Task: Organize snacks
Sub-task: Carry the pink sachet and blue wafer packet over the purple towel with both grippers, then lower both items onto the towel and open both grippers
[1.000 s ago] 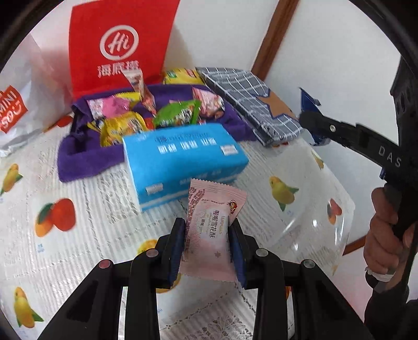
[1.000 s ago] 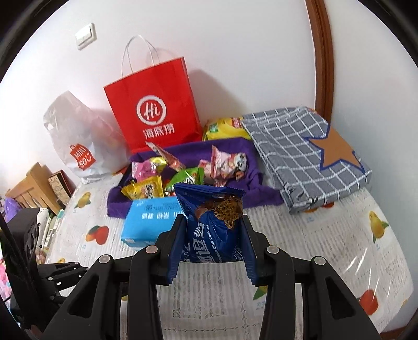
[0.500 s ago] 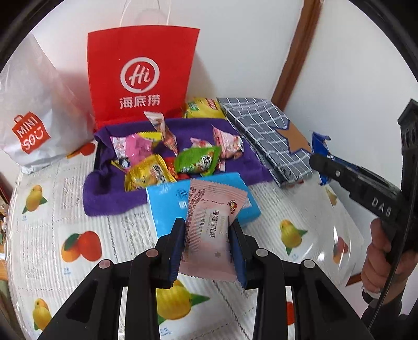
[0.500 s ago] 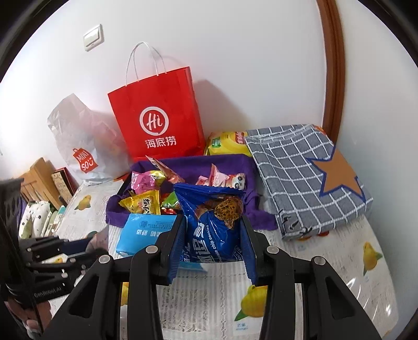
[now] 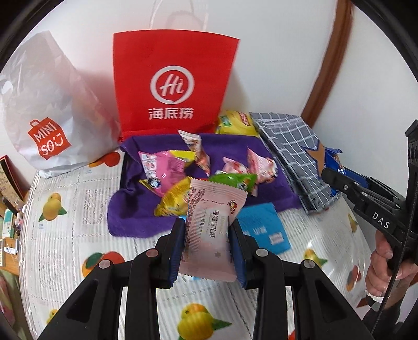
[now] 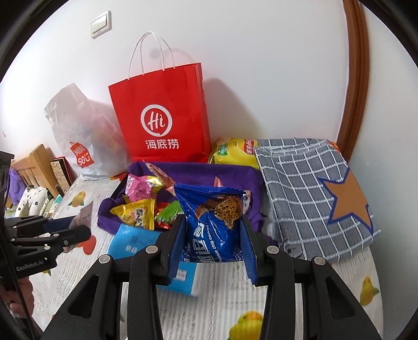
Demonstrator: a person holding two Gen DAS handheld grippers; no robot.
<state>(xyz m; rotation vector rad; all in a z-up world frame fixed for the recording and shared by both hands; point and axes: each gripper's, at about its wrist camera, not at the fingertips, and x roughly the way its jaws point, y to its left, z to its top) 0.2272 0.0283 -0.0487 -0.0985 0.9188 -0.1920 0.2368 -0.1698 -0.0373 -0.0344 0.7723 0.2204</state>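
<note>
At lower centre of each wrist view, mid-carry: left gripper (image 5: 207, 244) clamped on pink snack packet (image 5: 210, 230), right gripper (image 6: 213, 243) clamped on blue cookie bag (image 6: 211, 222), both above the fruit-print table (image 5: 62, 230); next probably needs a drop spot, likely red paper bag (image 5: 172, 86).

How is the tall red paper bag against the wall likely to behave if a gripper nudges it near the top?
The red paper bag would probably tip rather than slide: it stands tall and narrow. Its creased paper walls look light and likely to buckle. The wall behind may stop it falling backward.

White wall (image 6: 261, 65), brown trim (image 6: 358, 78), light switch (image 6: 100, 24)
</note>
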